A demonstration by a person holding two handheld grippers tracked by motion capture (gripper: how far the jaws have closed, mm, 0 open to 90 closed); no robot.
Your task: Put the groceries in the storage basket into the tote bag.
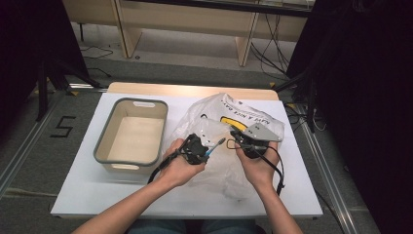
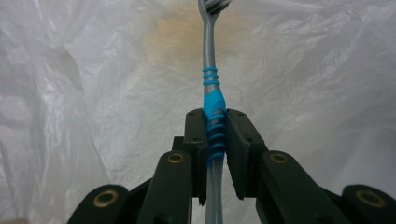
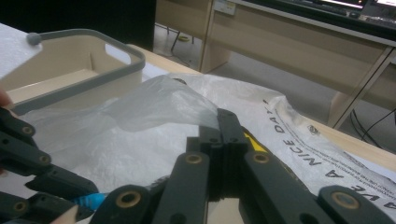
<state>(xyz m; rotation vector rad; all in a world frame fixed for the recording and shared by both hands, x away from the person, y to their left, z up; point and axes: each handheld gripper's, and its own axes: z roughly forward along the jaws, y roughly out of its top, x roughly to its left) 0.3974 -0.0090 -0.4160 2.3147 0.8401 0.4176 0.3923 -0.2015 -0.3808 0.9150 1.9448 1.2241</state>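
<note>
My left gripper [image 1: 203, 152] is shut on a toothbrush [image 1: 215, 146] with a grey neck and blue ribbed grip. In the left gripper view the jaws clamp the blue ribs of the toothbrush [image 2: 213, 100] and its head points away toward the bag's plastic. A white plastic bag [image 1: 229, 117] with a yellow face and black lettering lies at the table's centre right. My right gripper [image 1: 237, 135] is shut on the bag's edge. In the right gripper view its jaws [image 3: 225, 116] pinch a raised fold of the bag [image 3: 154, 107].
A beige bin [image 1: 104, 139] with a grey rim stands left of the bag on the white table [image 1: 87, 192]; the bin's rim [image 3: 88, 77] rises near the right gripper's left. Wooden desk legs and cables lie beyond the table.
</note>
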